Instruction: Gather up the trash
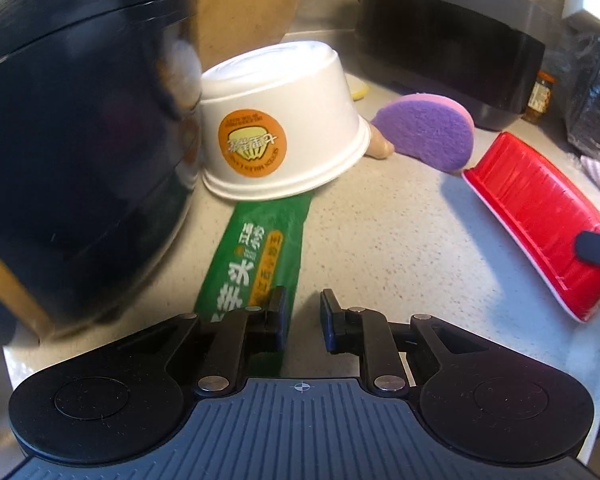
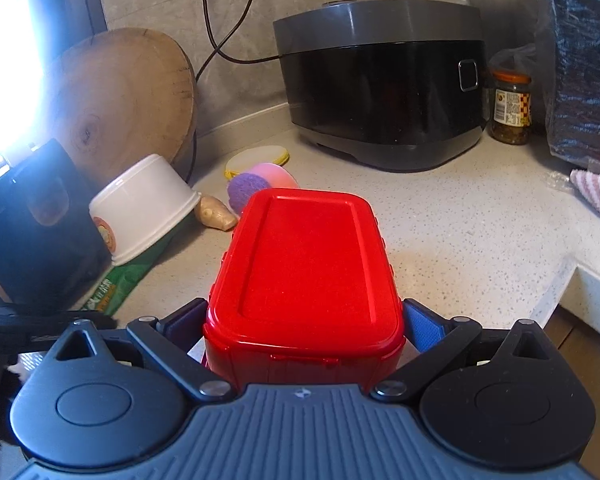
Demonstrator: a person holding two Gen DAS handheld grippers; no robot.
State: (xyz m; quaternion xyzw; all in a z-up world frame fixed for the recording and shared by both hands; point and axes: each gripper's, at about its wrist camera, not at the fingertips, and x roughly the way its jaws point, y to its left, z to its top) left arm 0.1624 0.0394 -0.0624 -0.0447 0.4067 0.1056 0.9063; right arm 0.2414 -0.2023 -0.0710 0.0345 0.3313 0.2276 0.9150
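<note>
Wrapper (image 1: pixel 256 256), green, lies flat on the counter (image 1: pixel 400 240), its far end pinned under the upturned white bowl (image 1: pixel 284 120). My left gripper (image 1: pixel 303 316) hangs empty, slightly parted, just right of the wrapper's near end; I should shift left, straddle its edge, then drag it clear. My right gripper (image 2: pixel 304 320) clamps the red box (image 2: pixel 308 264).

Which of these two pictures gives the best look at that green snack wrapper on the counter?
The left wrist view: the green wrapper runs long and printed side up from under the white bowl to the left gripper. The right wrist view shows only its end, small and dim, beside the bowl.
</note>
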